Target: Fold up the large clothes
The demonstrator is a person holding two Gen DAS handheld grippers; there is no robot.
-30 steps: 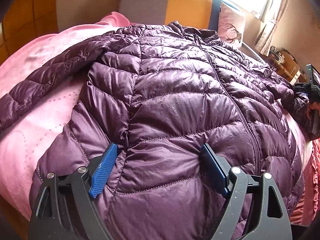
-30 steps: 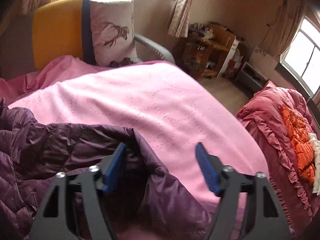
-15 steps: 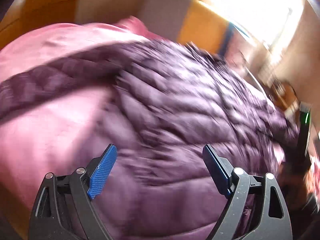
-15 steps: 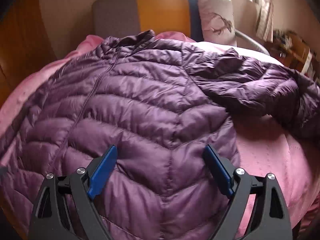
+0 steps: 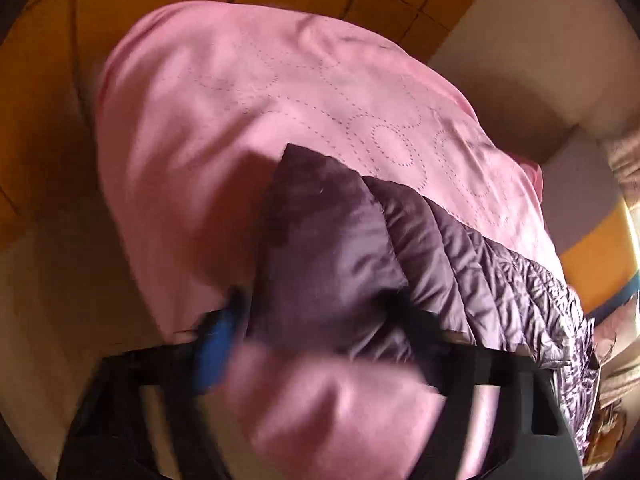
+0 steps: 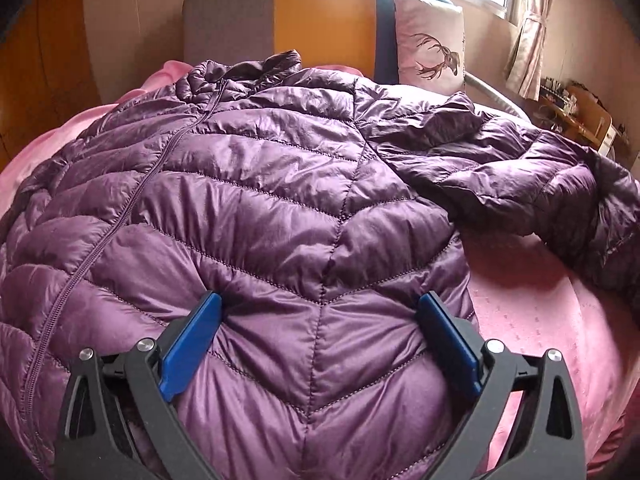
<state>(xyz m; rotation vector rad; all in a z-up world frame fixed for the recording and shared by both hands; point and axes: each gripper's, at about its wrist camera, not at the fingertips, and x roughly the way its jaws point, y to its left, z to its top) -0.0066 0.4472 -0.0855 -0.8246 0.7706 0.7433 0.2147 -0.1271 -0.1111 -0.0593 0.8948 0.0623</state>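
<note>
Where light falls, pink bedspread (image 6: 540, 320) under purple jacket (image 6: 280, 200)

A glossy, dark-purple quilted down jacket (image 6: 280, 184) lies spread flat, front up and zipped closed, its collar at the far end and hem nearest. One sleeve (image 6: 532, 184) stretches out crumpled to the right; in the left wrist view the other sleeve's cuff end (image 5: 332, 240) lies extended, blurred.

a pink bedspread (image 6: 540, 320), a deer-print pillow (image 6: 430, 40) against the headboard (image 6: 320, 20), perhaps shelving (image 6: 576, 116) by the curtain (image 6: 528, 56).
</note>
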